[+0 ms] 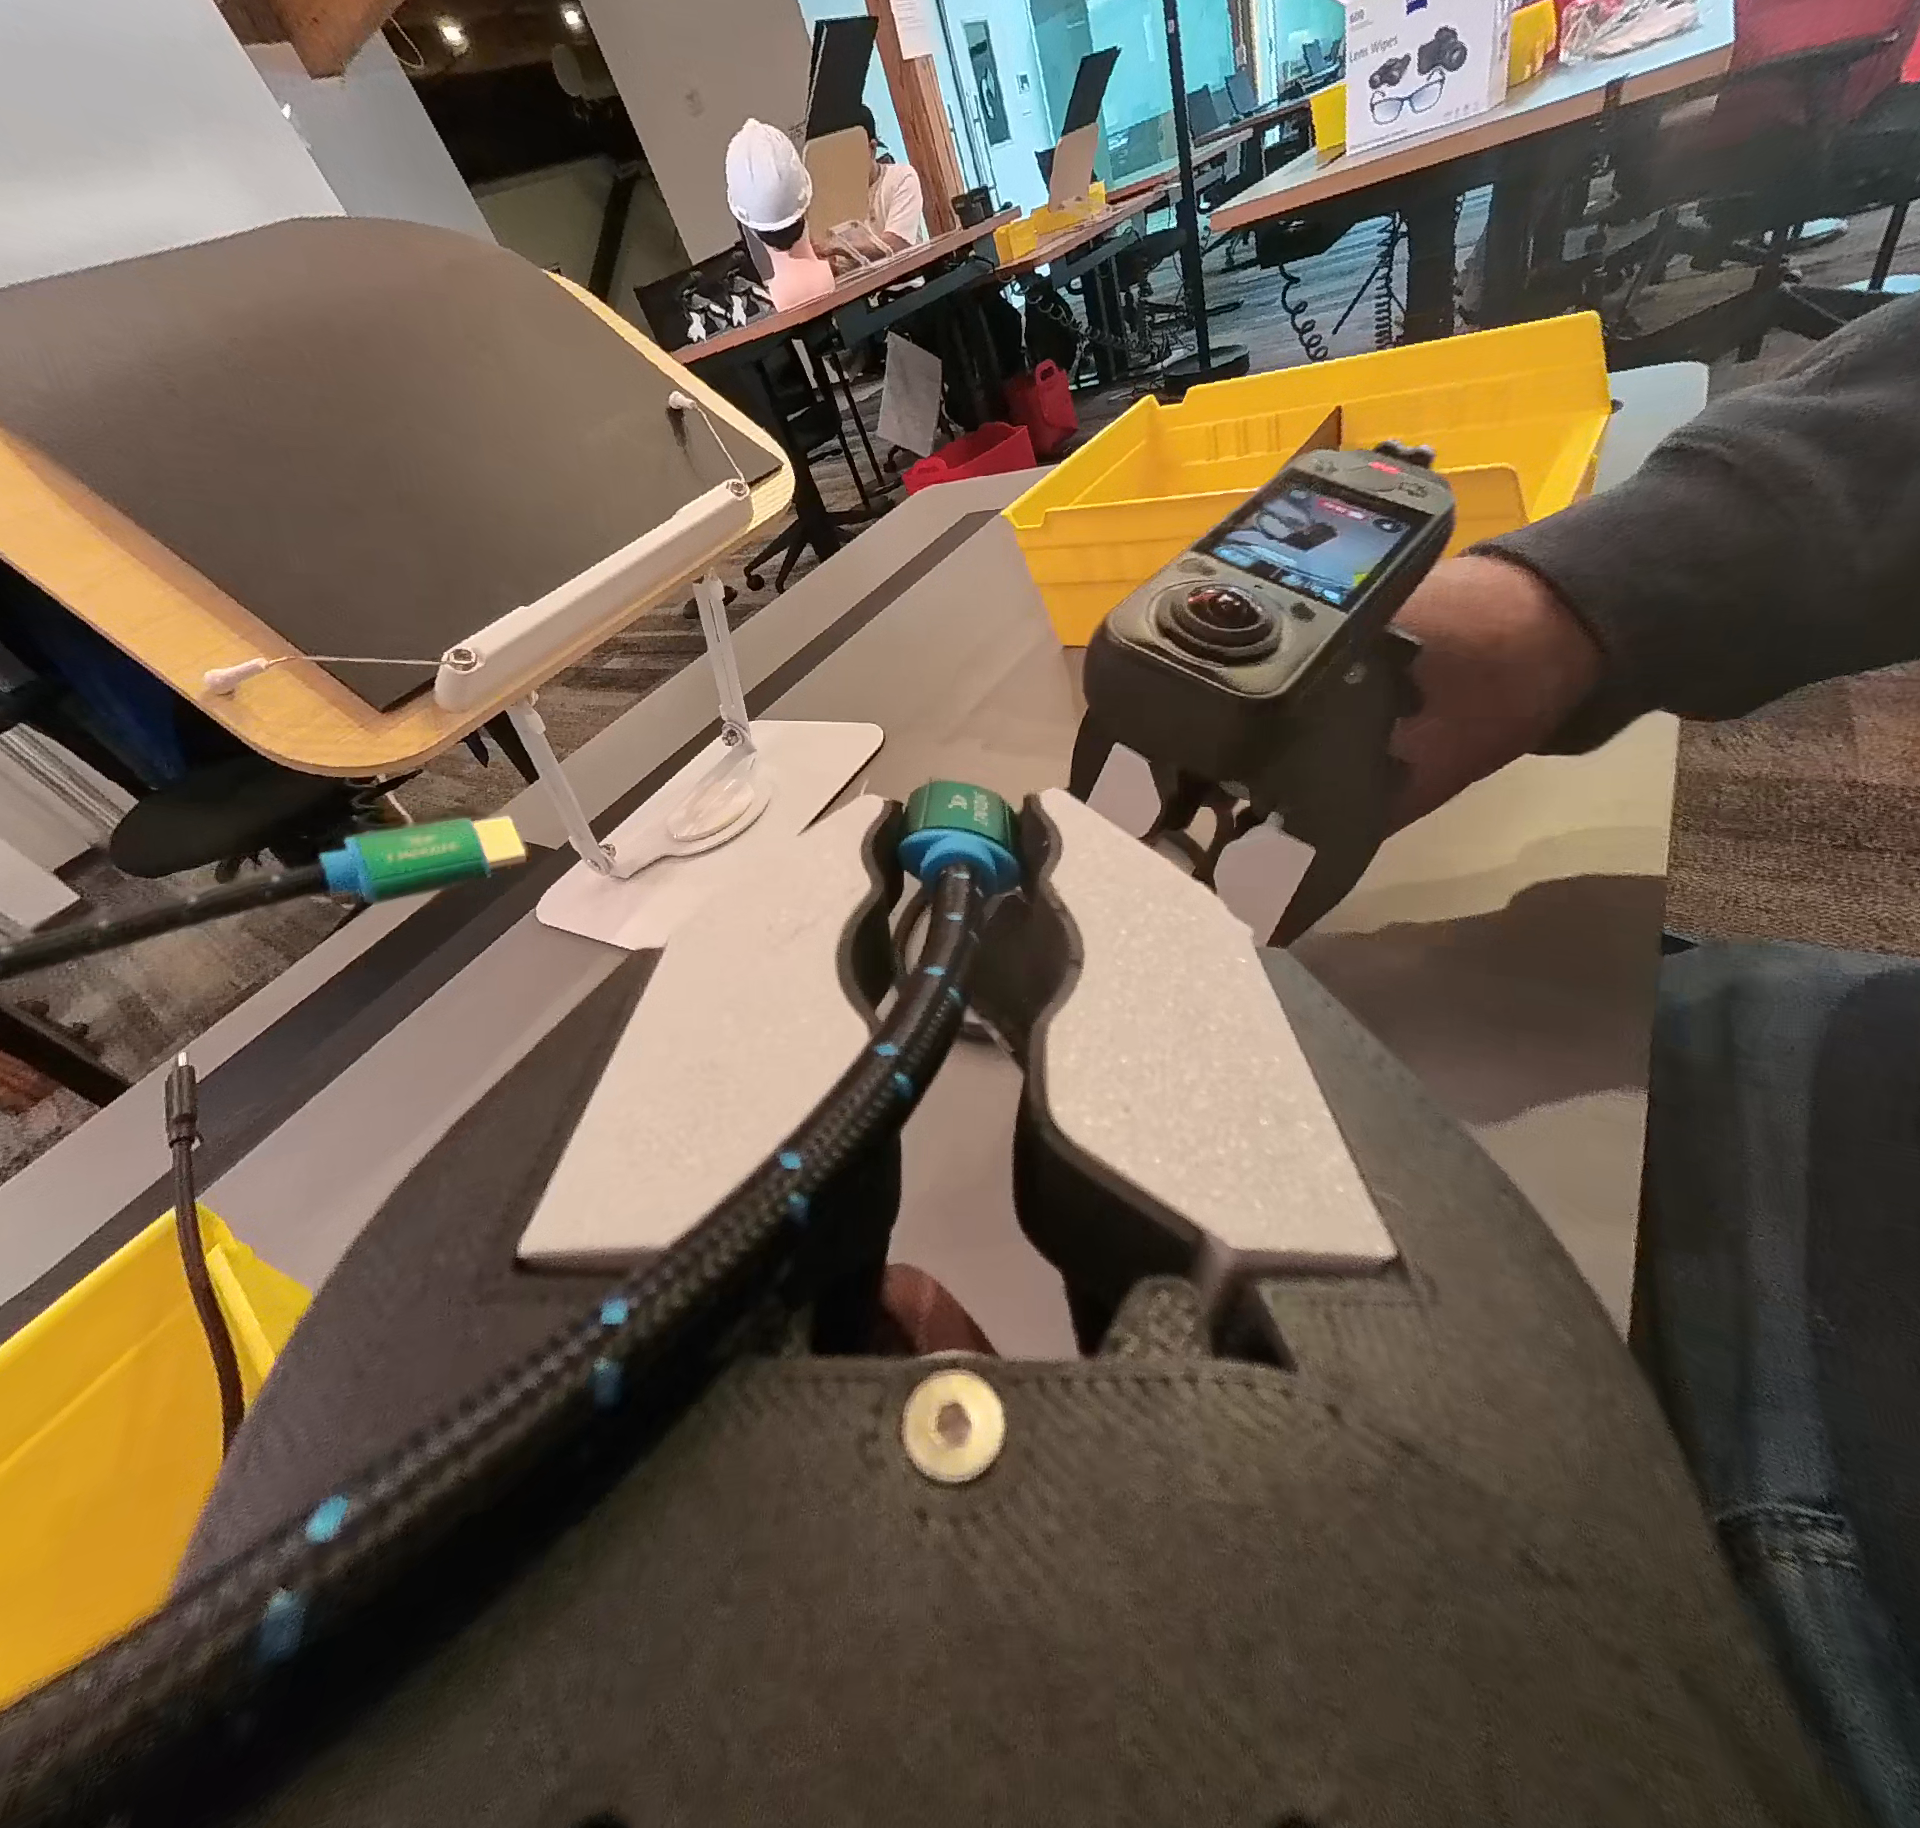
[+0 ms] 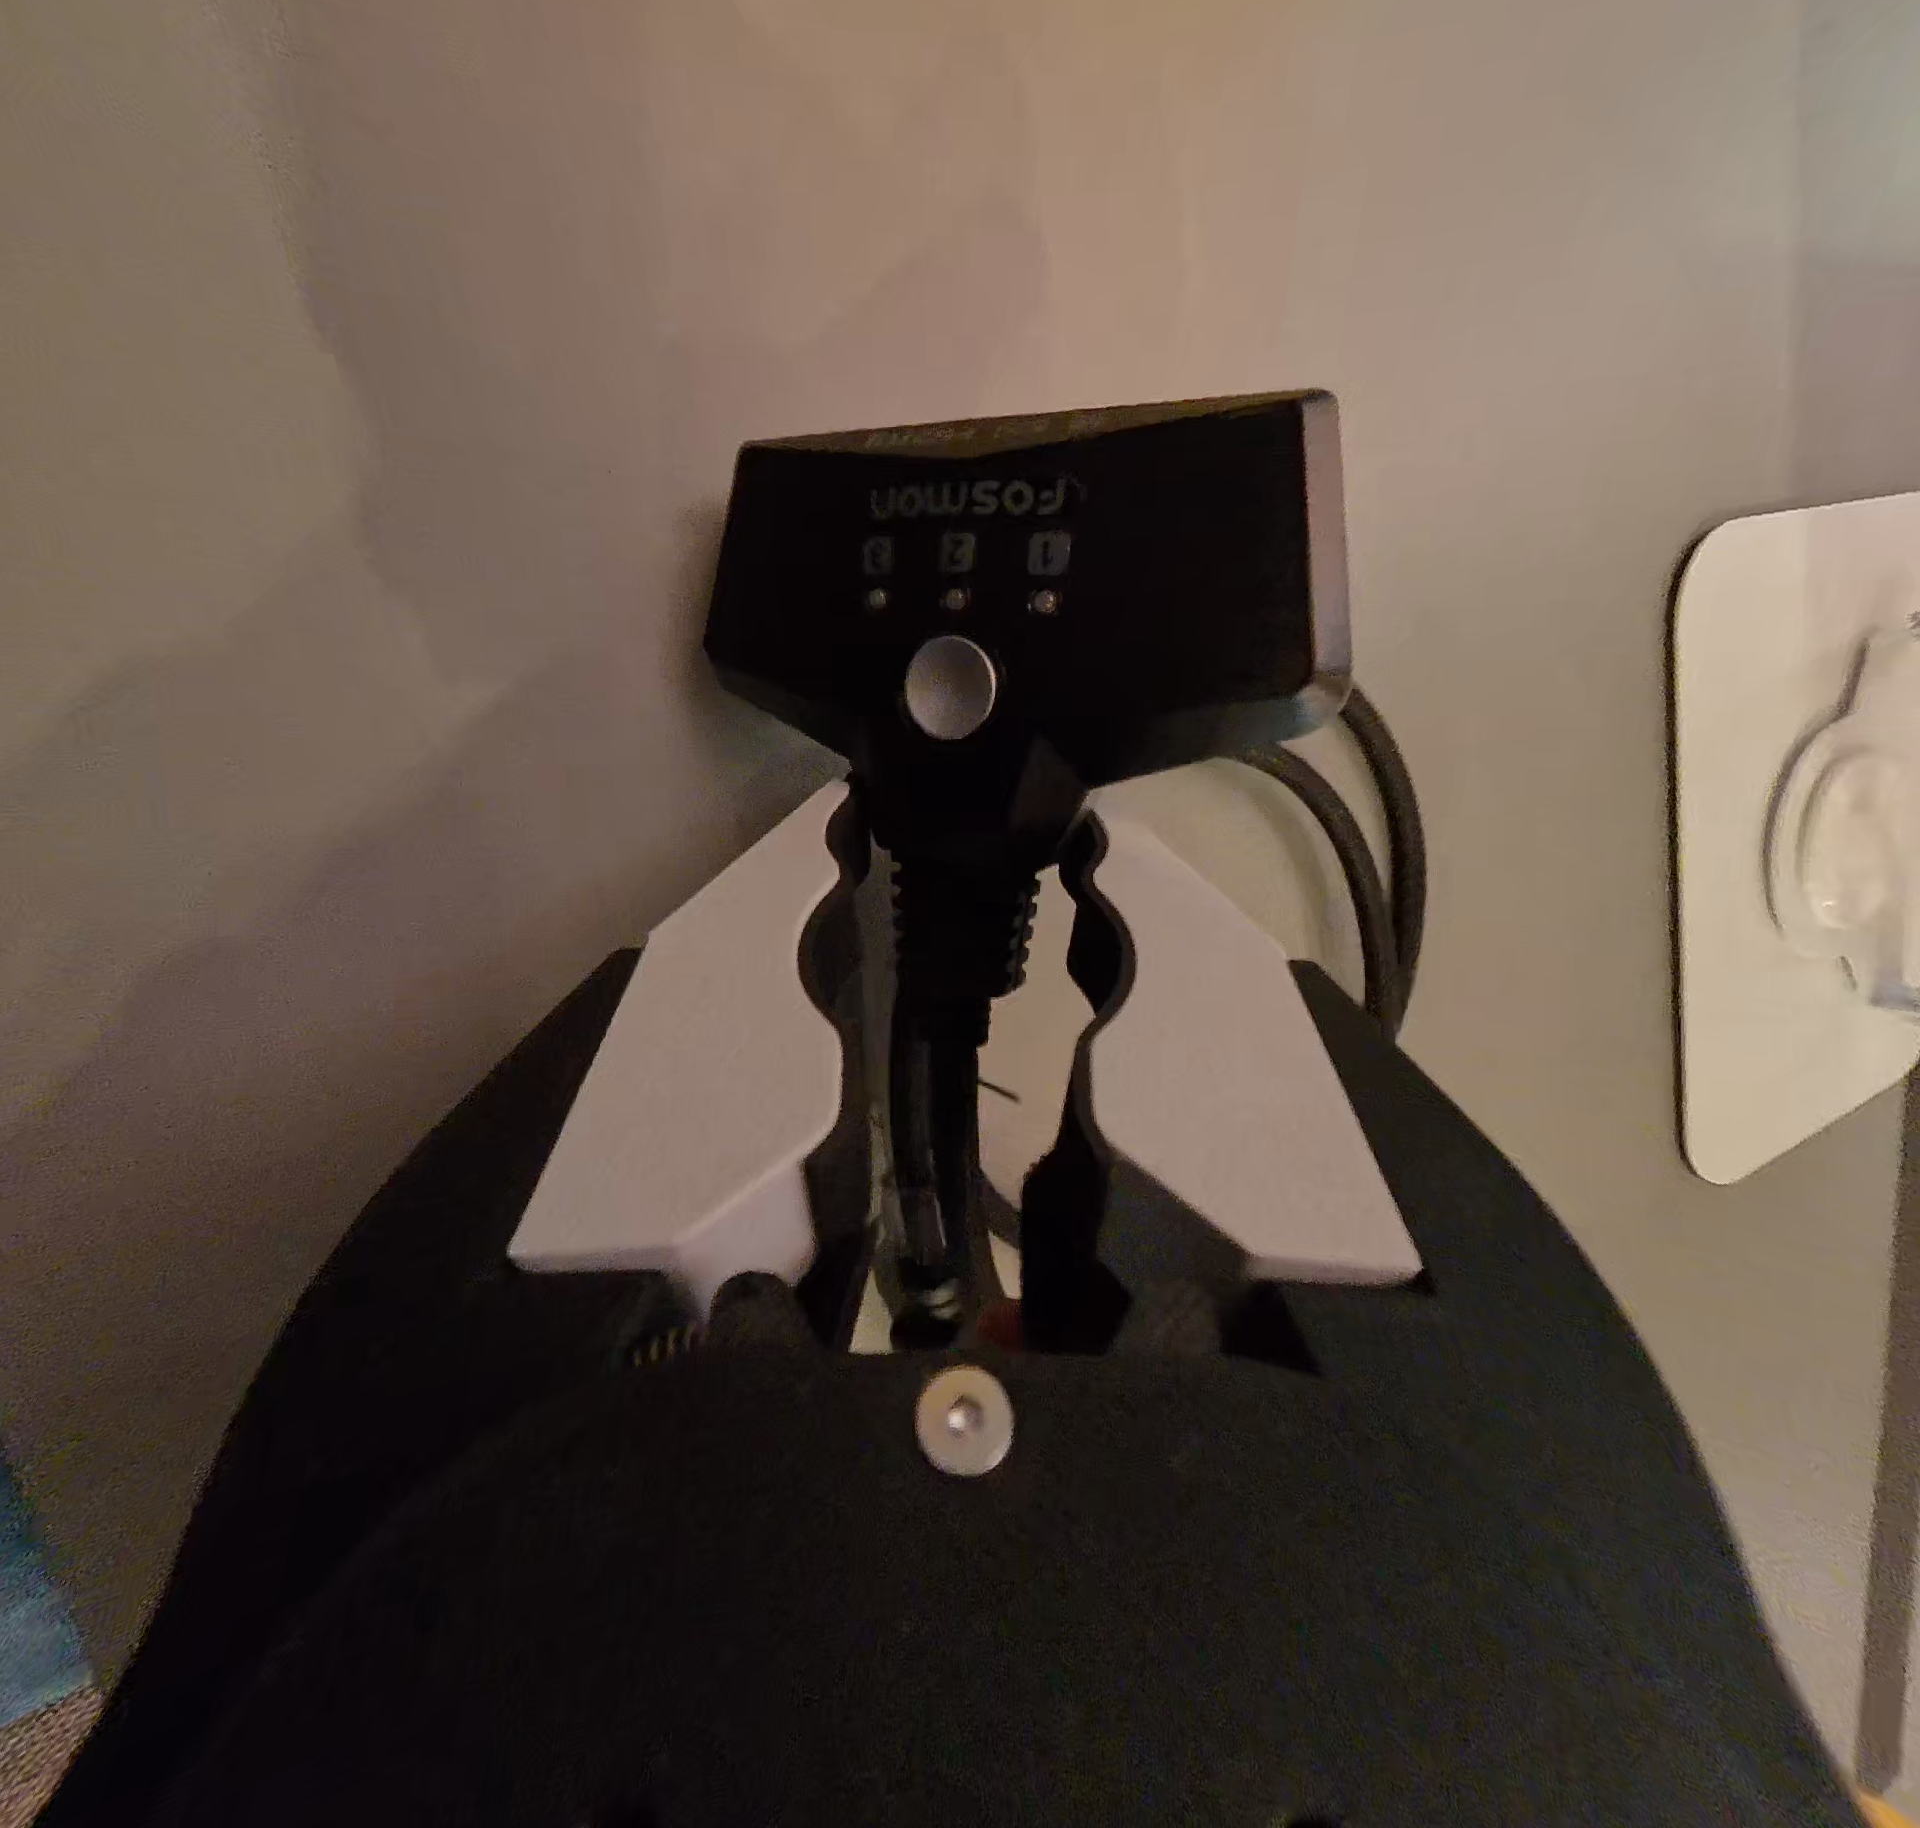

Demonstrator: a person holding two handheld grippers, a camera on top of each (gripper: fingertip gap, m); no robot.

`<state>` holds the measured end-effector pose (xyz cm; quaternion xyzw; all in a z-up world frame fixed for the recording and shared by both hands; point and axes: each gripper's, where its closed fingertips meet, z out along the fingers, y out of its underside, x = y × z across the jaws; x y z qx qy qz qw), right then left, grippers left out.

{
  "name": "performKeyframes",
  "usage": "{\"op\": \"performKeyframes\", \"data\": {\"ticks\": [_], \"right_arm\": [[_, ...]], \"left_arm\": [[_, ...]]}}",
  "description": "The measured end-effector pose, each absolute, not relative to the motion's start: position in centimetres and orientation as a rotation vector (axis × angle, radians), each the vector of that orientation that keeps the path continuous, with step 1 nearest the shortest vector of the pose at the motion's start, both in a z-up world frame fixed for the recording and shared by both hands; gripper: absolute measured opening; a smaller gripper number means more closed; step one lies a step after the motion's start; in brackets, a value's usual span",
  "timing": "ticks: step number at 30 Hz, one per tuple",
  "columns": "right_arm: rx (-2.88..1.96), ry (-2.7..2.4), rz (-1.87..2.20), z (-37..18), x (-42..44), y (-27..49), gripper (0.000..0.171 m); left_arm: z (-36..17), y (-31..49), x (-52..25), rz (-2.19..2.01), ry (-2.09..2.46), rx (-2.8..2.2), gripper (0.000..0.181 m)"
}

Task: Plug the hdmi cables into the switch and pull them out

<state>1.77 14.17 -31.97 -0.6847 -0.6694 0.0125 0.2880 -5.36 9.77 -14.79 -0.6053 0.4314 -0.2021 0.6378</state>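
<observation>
Your left tongs (image 1: 961,833) are clamping on the green HDMI plug (image 1: 954,810) of a black braided cable (image 1: 727,1248), gripping it at the very tips, with the blue strain relief (image 1: 948,862) sitting just behind the grip and the cable trailing back over the left finger toward you. The plug's metal end is pointing away from the camera and is hidden, so you cannot tell from here how near it is to any port. A second HDMI cable's plug (image 1: 426,851), green with a gold tip, is hanging in the air well to the left of the left tongs, off the edge of the tabletop (image 1: 1475,895). Ahead and to the right of the left tongs, your right hand (image 1: 1486,677) is holding the other gripper, its tips angling down at the tabletop, with a yellow bin (image 1: 1226,490) beyond it. A stand's white base plate (image 1: 790,770) is lying just ahead and left of the left tongs.

Your right tongs (image 2: 961,822) are closing around the narrow neck of the black HDMI switch (image 2: 1023,573), at the ribbed strain relief (image 2: 961,911) of its own cable, which is running back between the fingers. The switch's body is lying directly ahead of the tips, flat on the tabletop. A dark cable (image 2: 1382,843) is looping out just right of the tips, and the white plate is lying farther right
</observation>
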Motion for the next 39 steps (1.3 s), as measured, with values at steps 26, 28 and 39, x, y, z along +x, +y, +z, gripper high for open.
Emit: {"op": "performKeyframes", "data": {"ticks": [26, 28, 39], "right_arm": [[-1.651, -2.162, 1.362, -20.4, 2.3, 8.7, 0.033], [-1.642, -2.215, 1.363, -20.2, 2.4, 8.4, 0.033], [-1.605, -2.415, 1.287, -18.6, 2.9, 8.6, 0.033]], "left_arm": [[-13.3, 9.4, -4.4, -0.516, 0.97, -1.353, 0.02], [-13.4, 9.3, -4.2, -0.53, 0.976, -1.355, 0.02], [-13.6, 9.1, -3.2, -0.617, 0.98, -1.366, 0.021]]}}
